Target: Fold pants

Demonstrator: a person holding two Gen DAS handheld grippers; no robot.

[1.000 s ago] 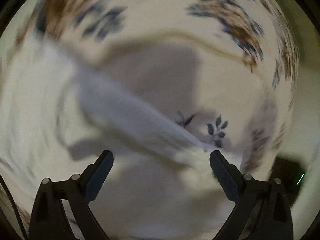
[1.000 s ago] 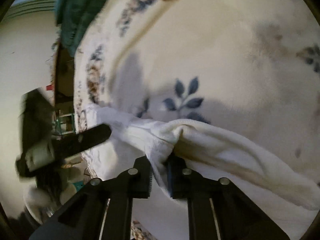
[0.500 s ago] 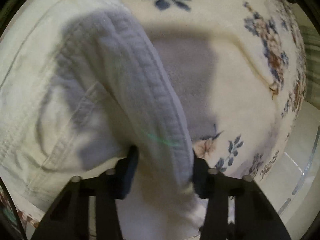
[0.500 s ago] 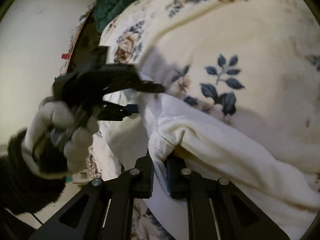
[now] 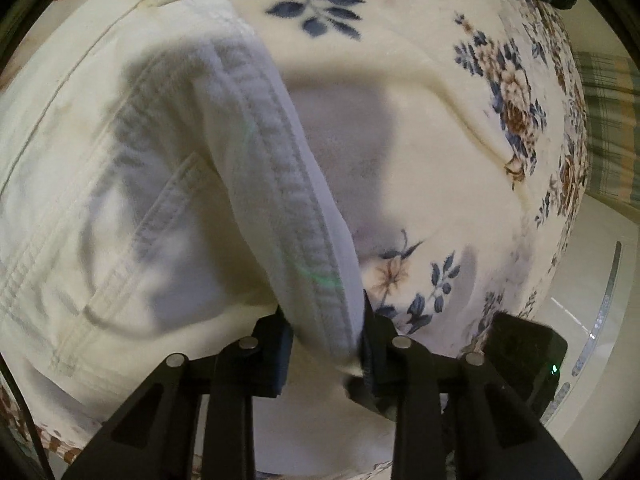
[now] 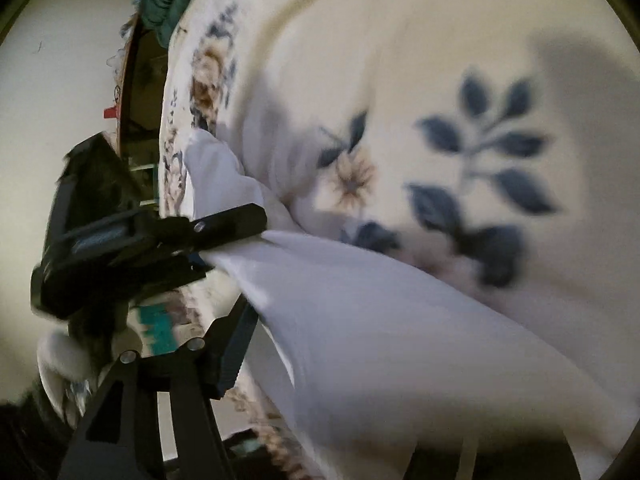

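Right at the bottom of the left wrist view, the left gripper is clamped on the white pants' hem. Right gripper looks buried in the same cloth, probably pinching it, can't tell. Beyond lies the floral blanket.

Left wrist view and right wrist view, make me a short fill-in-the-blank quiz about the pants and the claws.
1. The left claw is shut on the ribbed ____ of the white pants.
2. The pants lie on a cream blanket printed with blue leaves and ____.
3. In the right wrist view, the pants cover one finger of the right claw, and the other ____ grips them from the left.

Missing words: hem; flowers; claw
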